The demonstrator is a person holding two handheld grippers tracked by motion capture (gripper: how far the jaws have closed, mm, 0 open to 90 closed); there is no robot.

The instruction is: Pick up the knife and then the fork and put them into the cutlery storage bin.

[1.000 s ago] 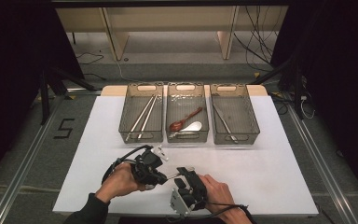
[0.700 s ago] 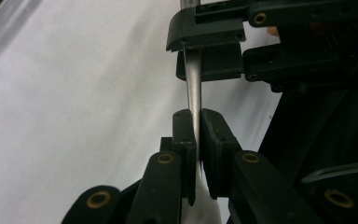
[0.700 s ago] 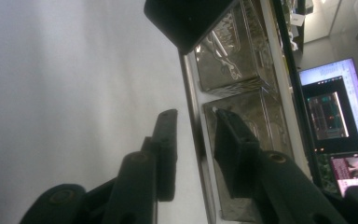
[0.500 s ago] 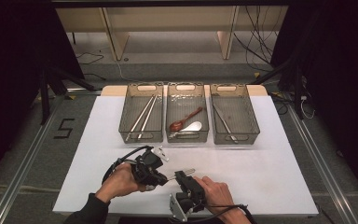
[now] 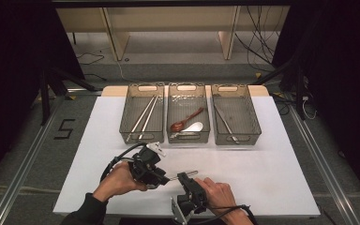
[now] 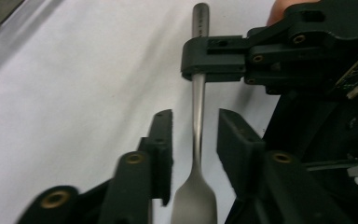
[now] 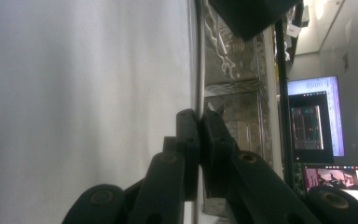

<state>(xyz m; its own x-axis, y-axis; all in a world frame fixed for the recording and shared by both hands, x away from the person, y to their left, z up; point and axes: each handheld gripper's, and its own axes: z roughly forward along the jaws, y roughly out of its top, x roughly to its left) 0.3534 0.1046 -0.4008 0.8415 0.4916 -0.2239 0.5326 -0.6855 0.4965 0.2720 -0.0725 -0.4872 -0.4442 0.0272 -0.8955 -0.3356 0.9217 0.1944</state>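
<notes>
A slim metal utensil (image 5: 183, 175) hangs just above the white table (image 5: 272, 178) near its front edge, passing between both grippers. In the left gripper view its handle (image 6: 197, 107) runs up between my left gripper's (image 6: 195, 116) two jaws, which stand apart on either side without touching it. Farther up the handle, my right gripper (image 6: 213, 58) is clamped across it. The right gripper view shows my right gripper (image 7: 197, 116) shut on the thin handle (image 7: 199, 70). From above, the left gripper (image 5: 161, 176) sits left of the right gripper (image 5: 183, 180).
Three mesh baskets stand at the back of the table: the left basket (image 5: 127, 123) holds chopsticks (image 5: 143, 116), the middle basket (image 5: 188, 137) a brown spoon (image 5: 183, 122) and a white spoon (image 5: 194, 127), the right basket (image 5: 252, 121) a metal utensil (image 5: 225, 122). Bare white tabletop lies between baskets and hands.
The right hand has shifted a little to the right and forward, and the utensil's handle now shows as a bright line between the two grippers. The left hand has barely moved.
</notes>
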